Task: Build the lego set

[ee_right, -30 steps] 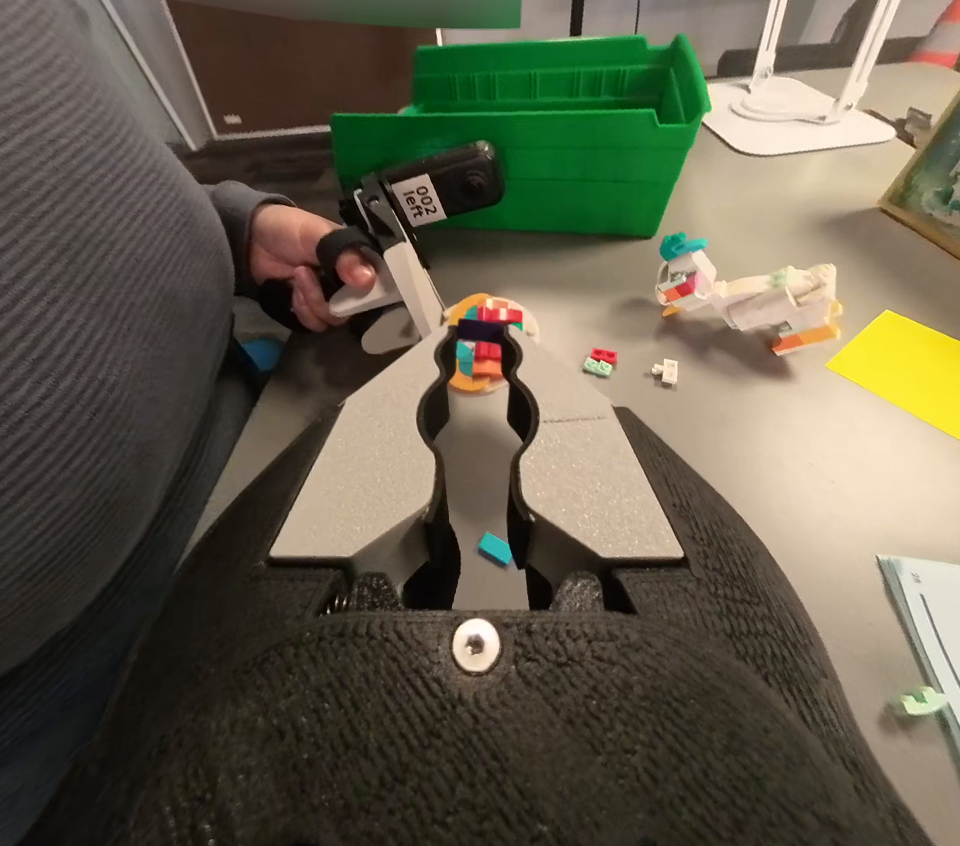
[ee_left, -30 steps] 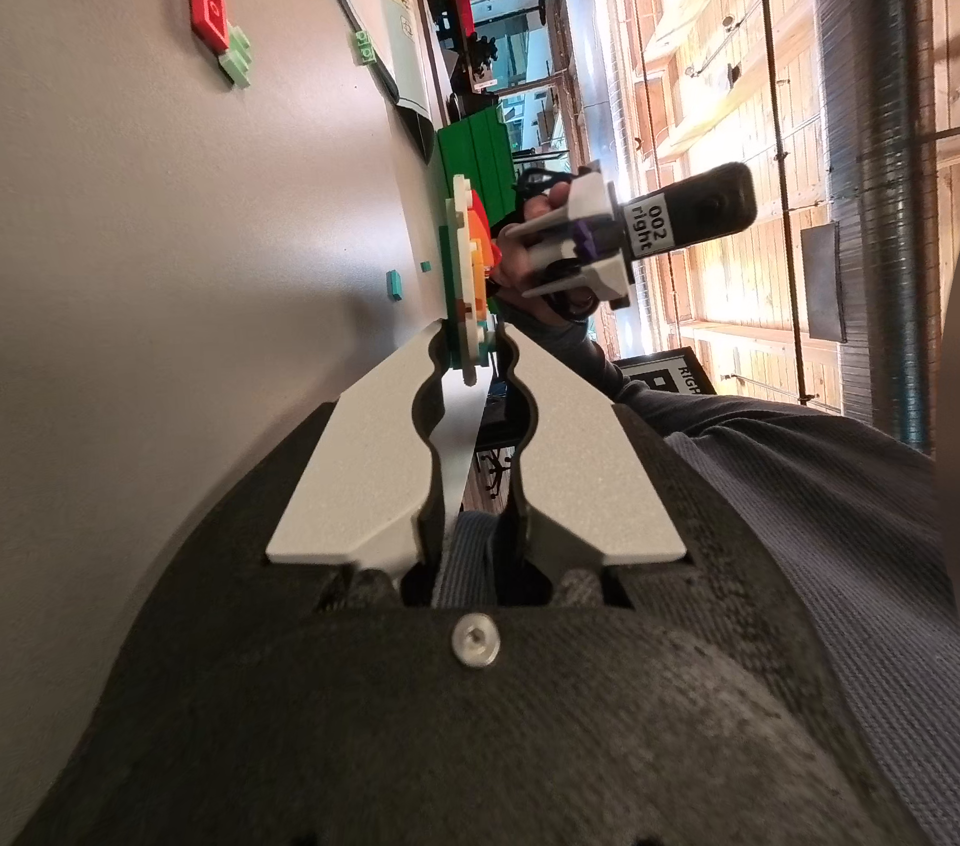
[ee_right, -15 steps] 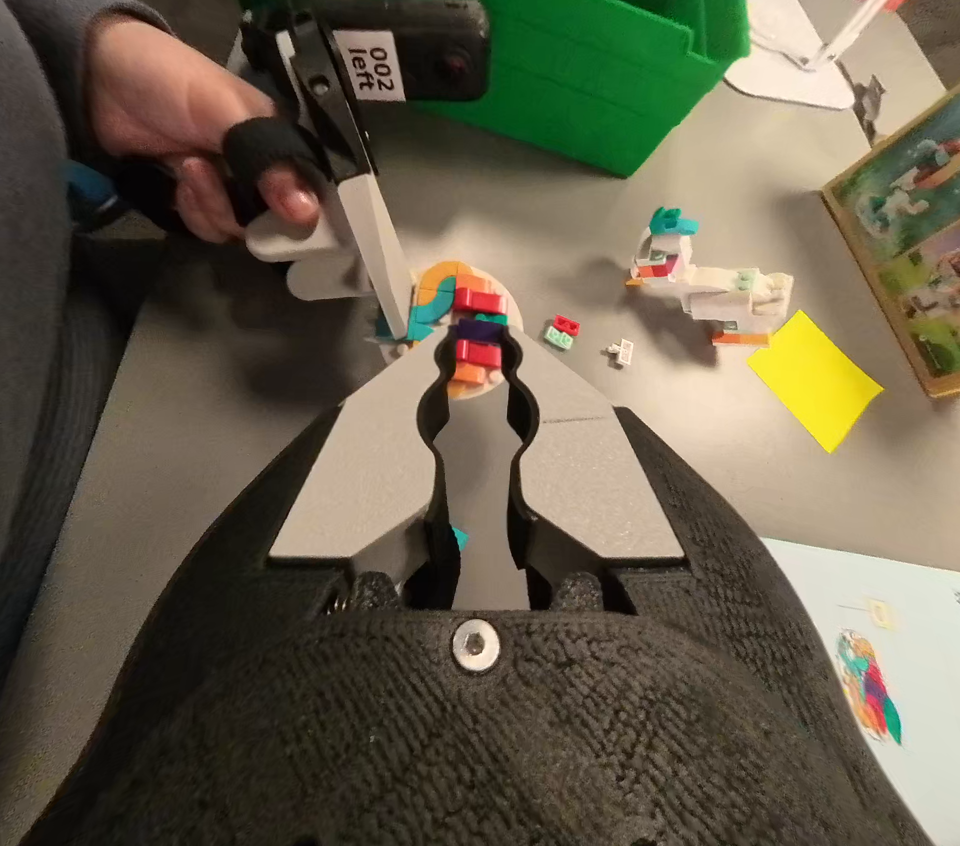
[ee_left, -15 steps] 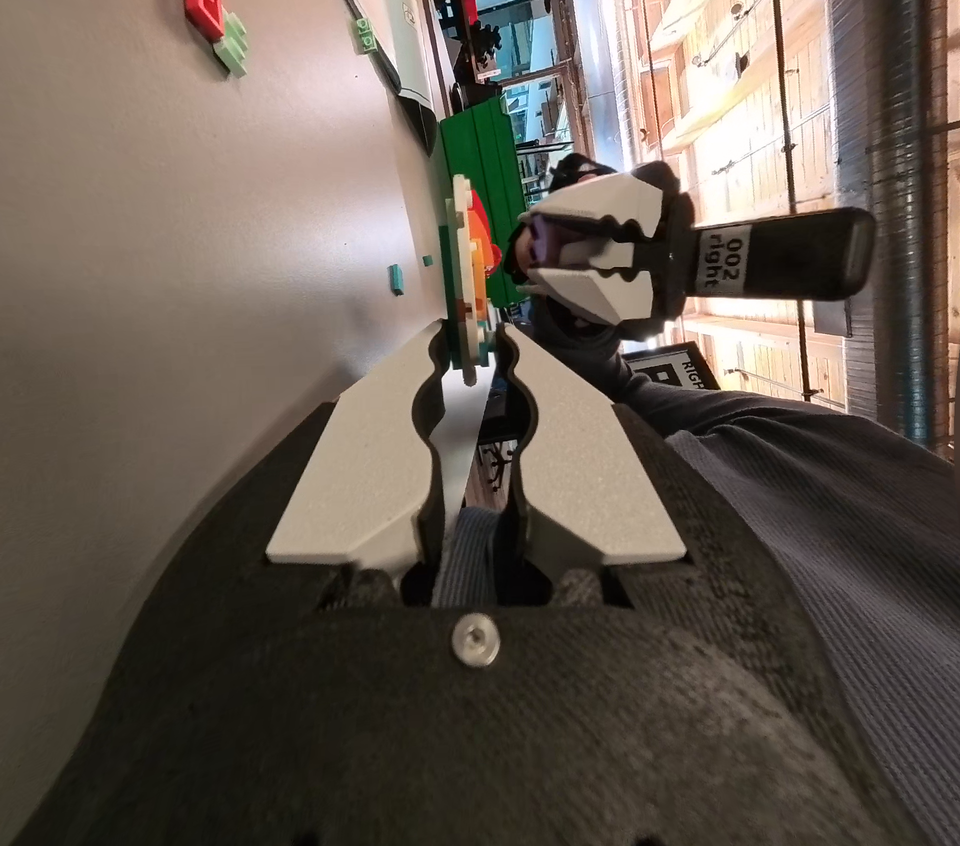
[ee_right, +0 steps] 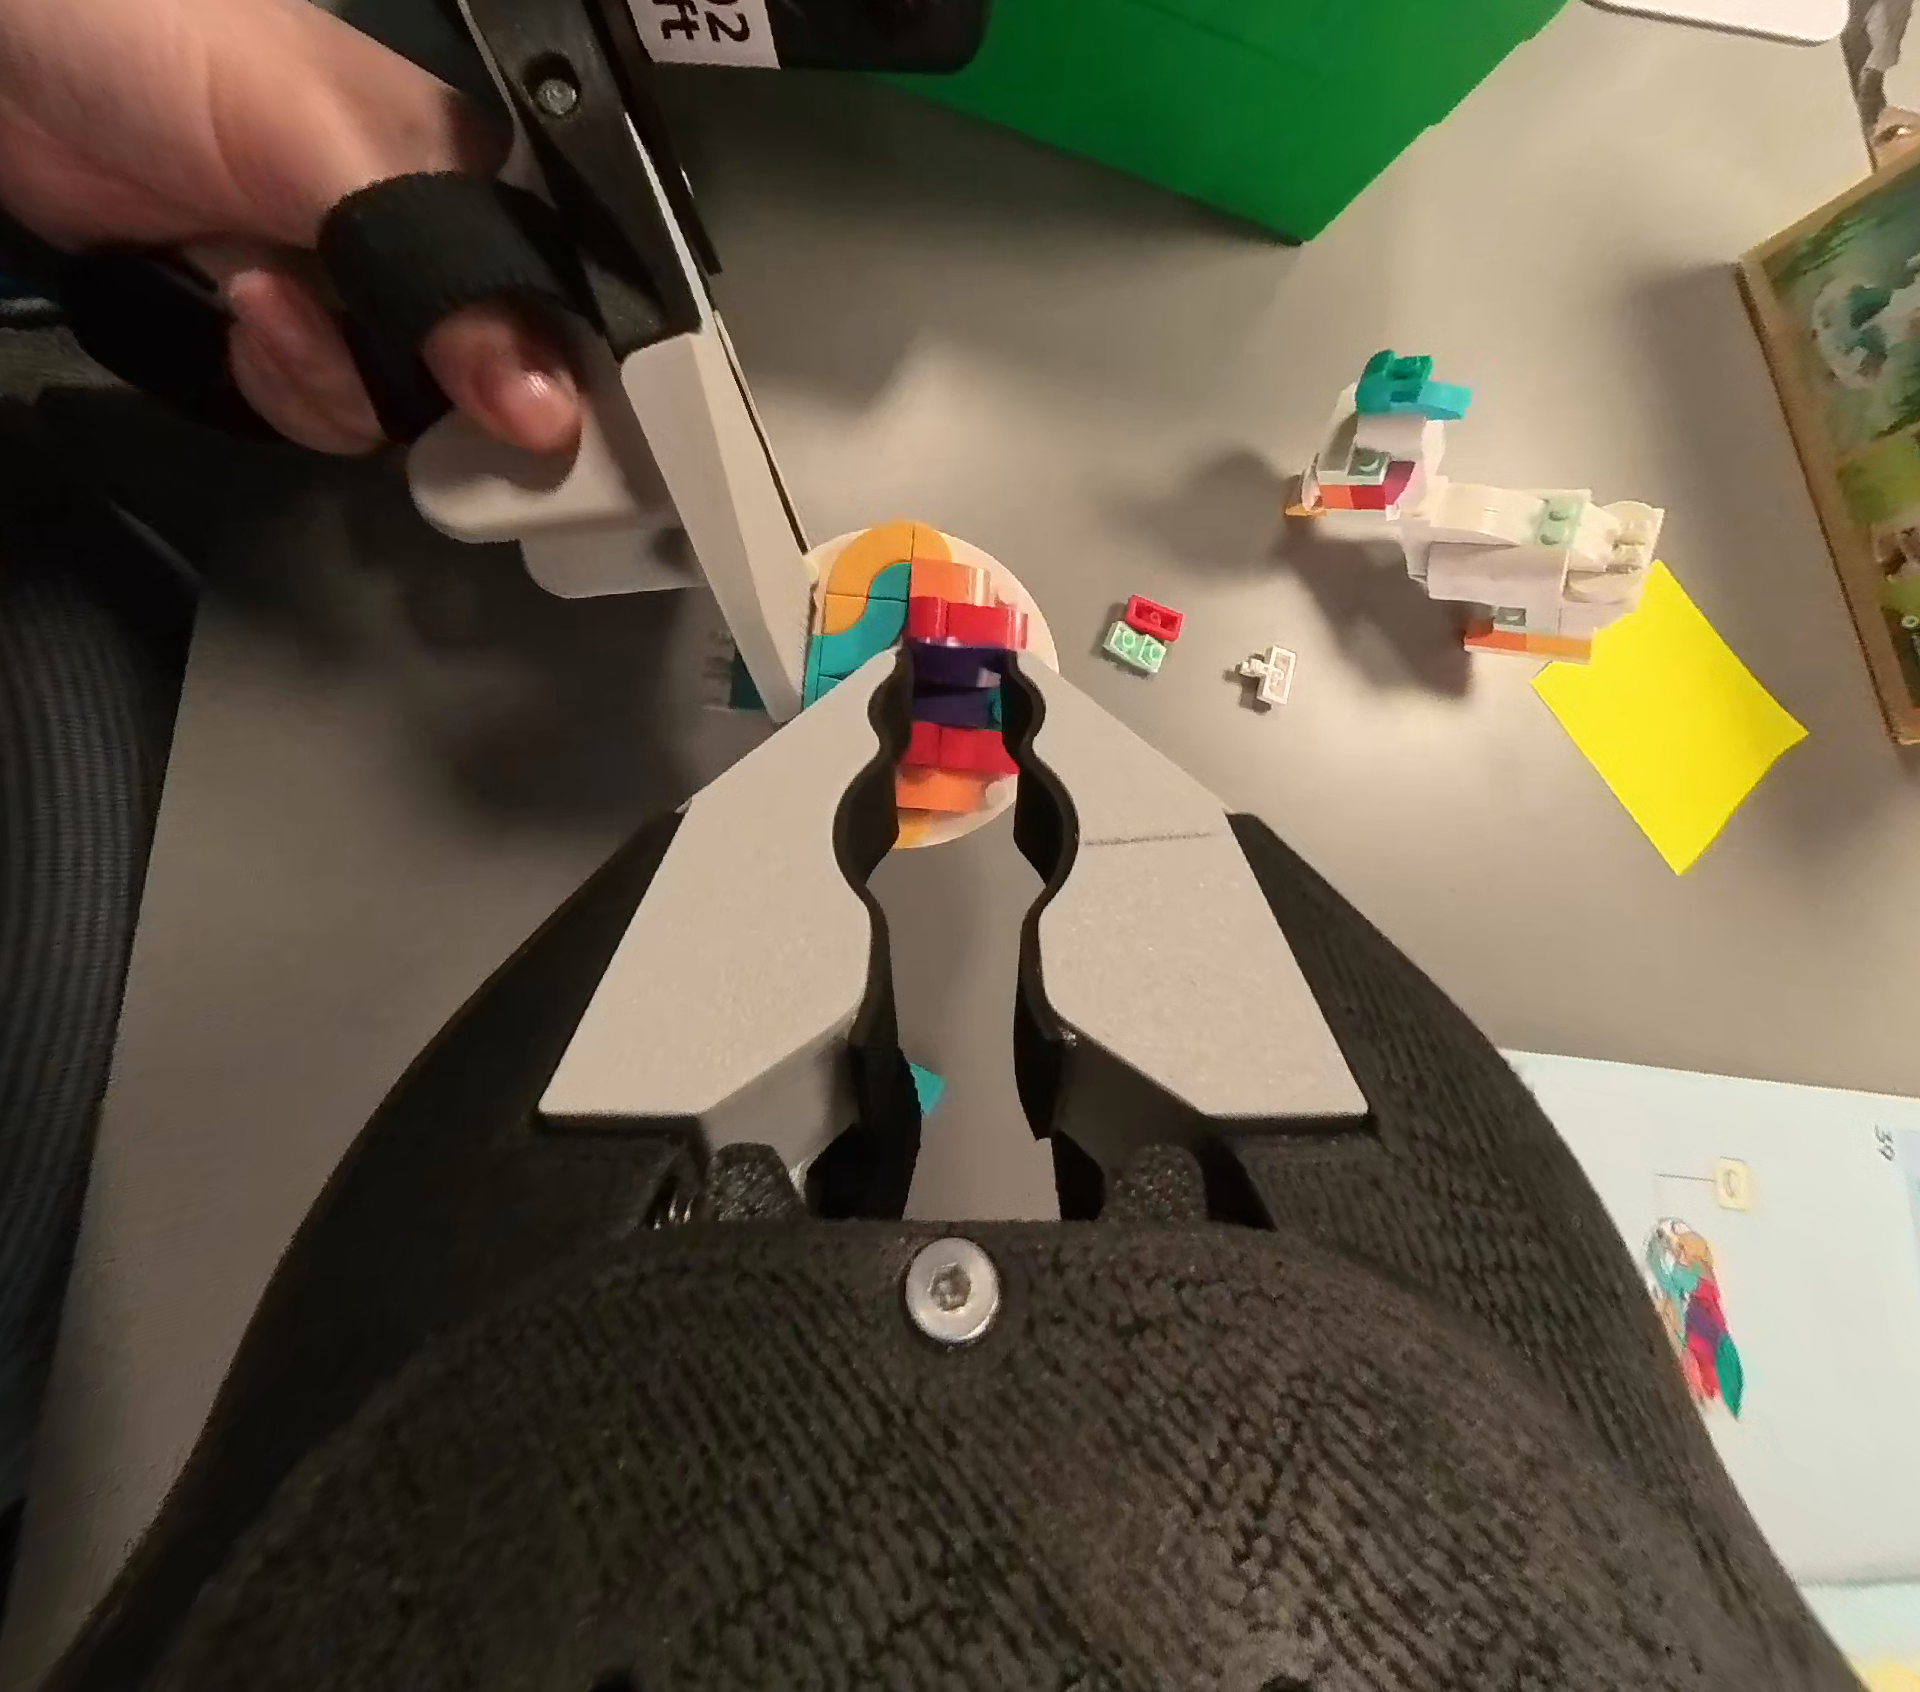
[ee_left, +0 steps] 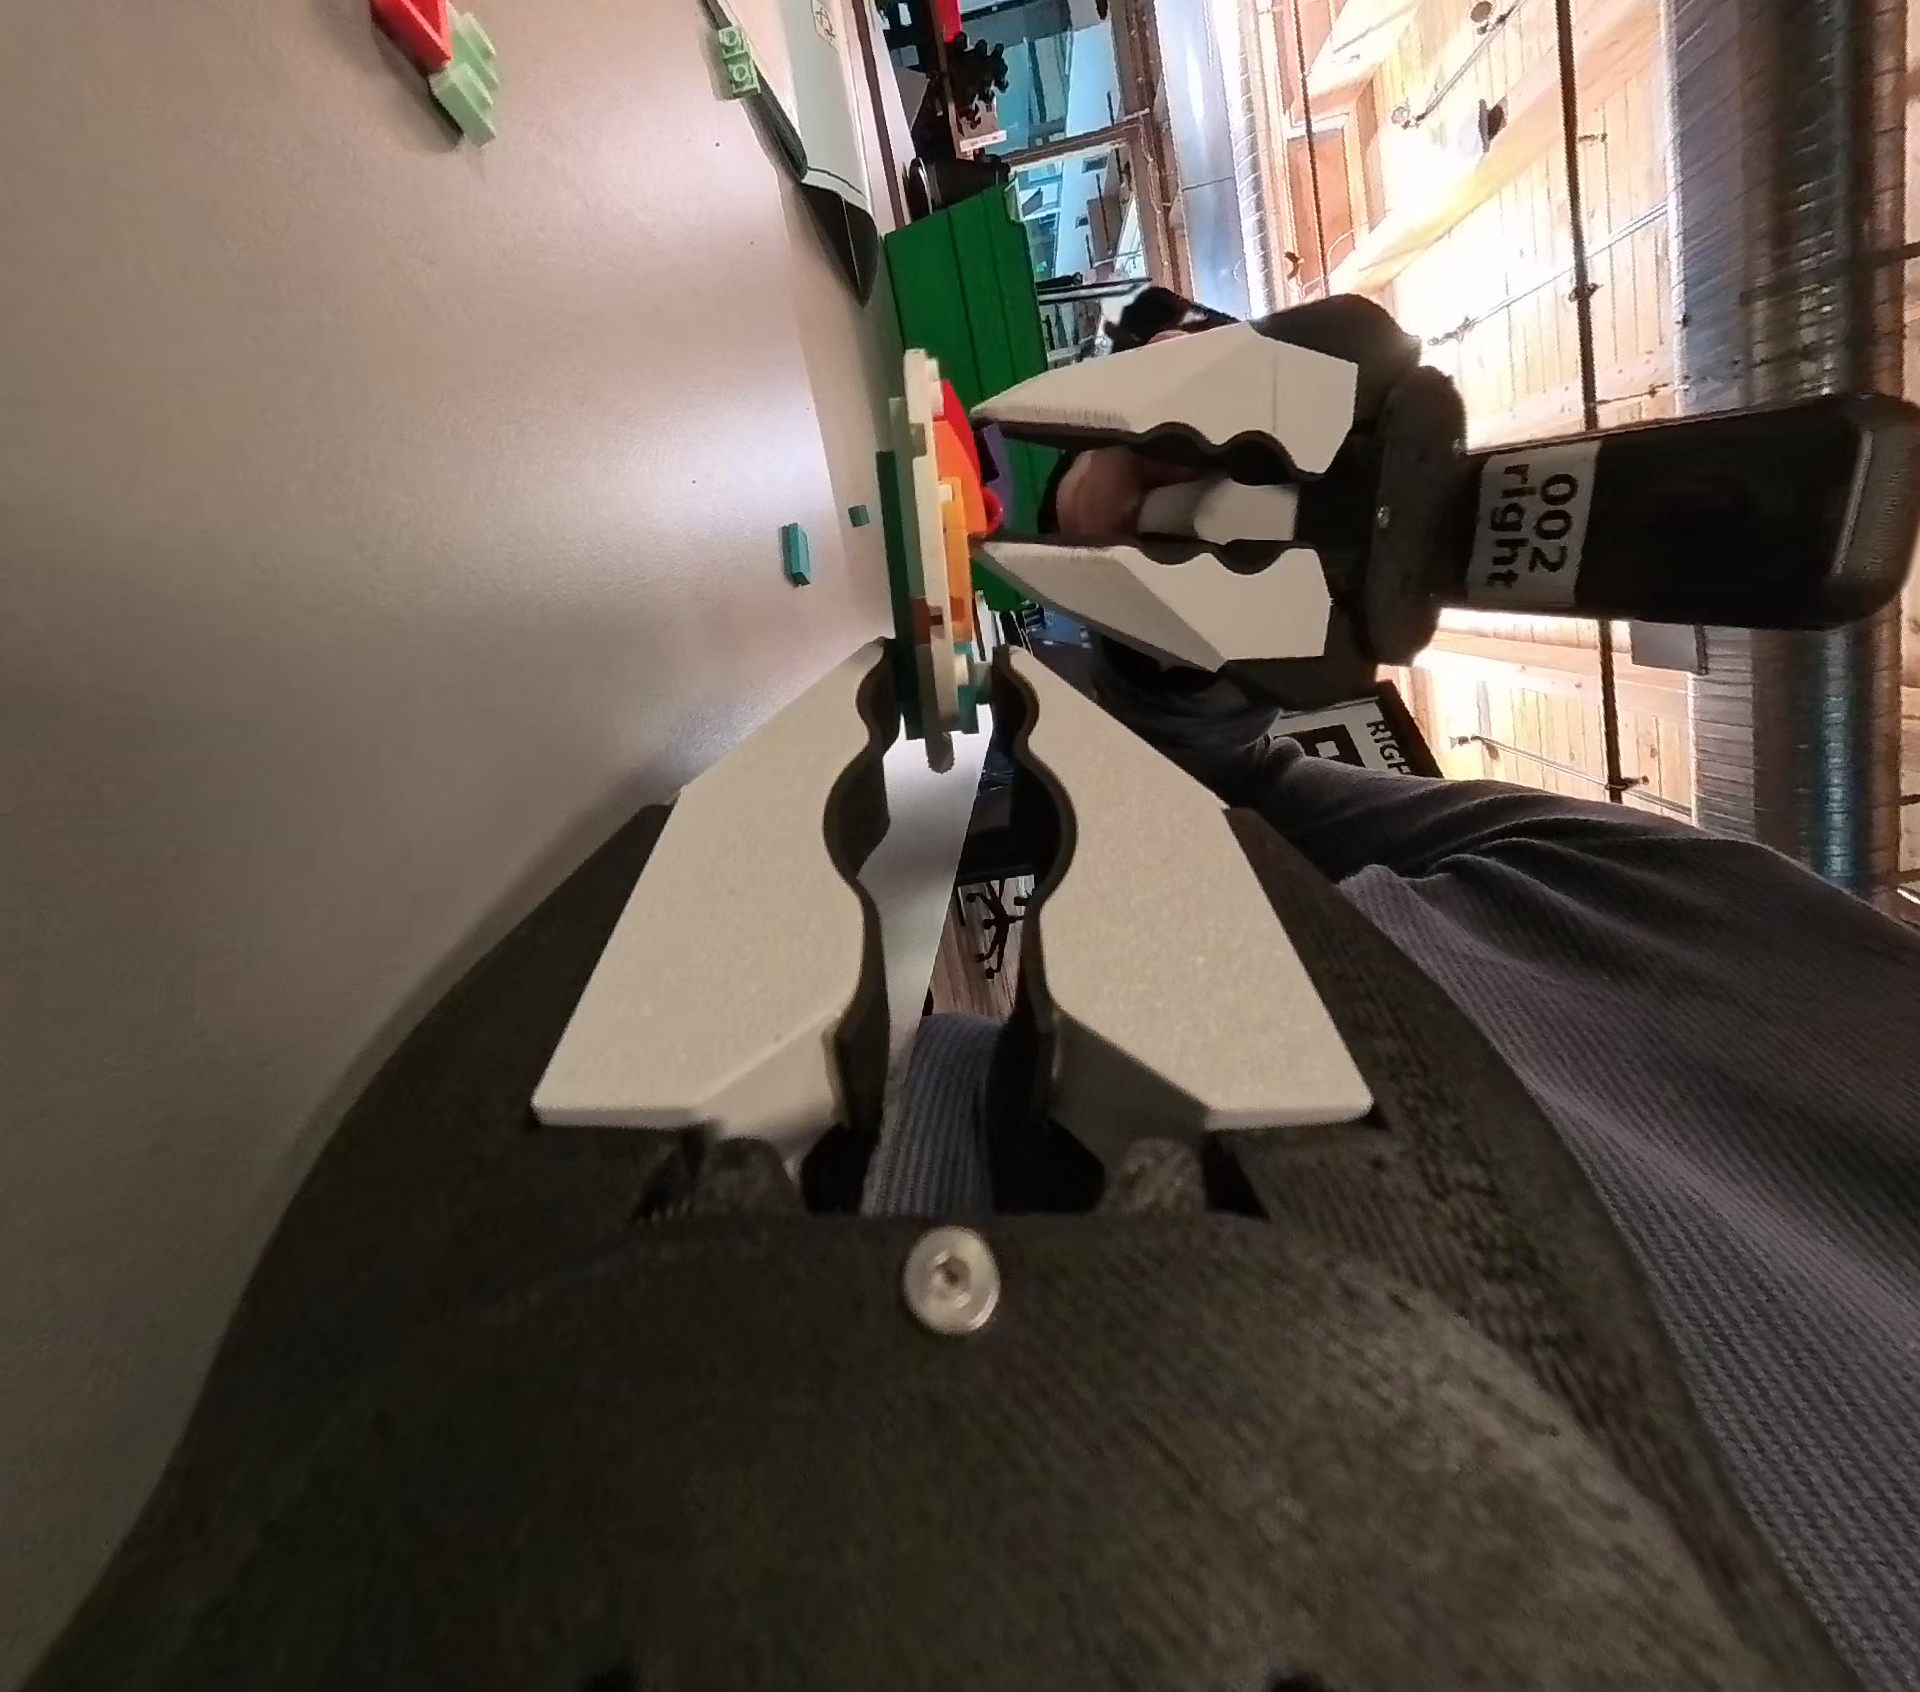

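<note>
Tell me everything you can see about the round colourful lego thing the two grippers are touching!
The round lego build is a flat white disc lying on the grey table, with a dark green layer under it in the left wrist view. On top sit shiny plastic pieces: curved orange and teal tiles at one side, and a raised ridge of red, purple and orange bricks across the middle. The left gripper is shut on its edge. The right gripper comes down from above, its fingers straddling the ridge.

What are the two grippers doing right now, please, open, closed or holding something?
Left gripper: closed on the edge of the round lego build.
Right gripper: jaws around the build's stacked bricks; whether they clamp cannot be told.
</note>
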`<state>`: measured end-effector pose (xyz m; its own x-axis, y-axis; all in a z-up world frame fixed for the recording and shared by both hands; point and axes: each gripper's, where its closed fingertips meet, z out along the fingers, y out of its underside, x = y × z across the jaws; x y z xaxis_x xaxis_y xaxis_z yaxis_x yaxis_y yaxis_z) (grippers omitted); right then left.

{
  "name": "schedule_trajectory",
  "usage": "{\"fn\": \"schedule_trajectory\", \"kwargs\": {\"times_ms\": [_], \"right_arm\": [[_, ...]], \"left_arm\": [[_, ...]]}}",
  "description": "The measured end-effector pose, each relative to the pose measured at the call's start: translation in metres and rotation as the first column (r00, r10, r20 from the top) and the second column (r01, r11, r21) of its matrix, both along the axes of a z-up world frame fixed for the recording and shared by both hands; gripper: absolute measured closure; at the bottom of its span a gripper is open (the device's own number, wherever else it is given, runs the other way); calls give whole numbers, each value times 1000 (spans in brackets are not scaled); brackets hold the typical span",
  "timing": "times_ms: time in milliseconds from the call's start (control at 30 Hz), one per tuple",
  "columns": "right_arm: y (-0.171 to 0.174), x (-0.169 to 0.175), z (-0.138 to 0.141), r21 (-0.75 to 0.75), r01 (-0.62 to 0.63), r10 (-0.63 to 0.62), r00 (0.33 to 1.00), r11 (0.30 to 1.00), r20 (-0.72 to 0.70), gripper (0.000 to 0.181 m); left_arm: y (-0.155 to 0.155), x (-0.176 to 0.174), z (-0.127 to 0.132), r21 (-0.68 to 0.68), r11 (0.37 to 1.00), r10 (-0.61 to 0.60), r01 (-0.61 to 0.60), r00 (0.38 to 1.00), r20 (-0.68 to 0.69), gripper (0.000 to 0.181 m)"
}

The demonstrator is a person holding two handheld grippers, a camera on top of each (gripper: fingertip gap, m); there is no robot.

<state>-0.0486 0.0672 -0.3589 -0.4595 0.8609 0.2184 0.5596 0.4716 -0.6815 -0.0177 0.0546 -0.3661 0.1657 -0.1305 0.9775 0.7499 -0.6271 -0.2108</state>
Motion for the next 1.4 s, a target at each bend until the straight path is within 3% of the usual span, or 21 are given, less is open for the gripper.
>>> {"fn": "schedule_trajectory", "kwargs": {"times_ms": [667,967,1400], "right_arm": [[-1,4,-4,18,47,-49,988,999,148,164],[-1,6,-1,-2,54,-53,989,999,137,161],[-7,5,3,54,-42,40,998,998,43,161]], "left_arm": [[0,1,-1,-8,1000,-5,5,1000,-6,166],[0,1,-1,-6,1000,-5,5,1000,-1,166],[0,2,-1,-6,1000,-12,12,1000,4,166]]}}
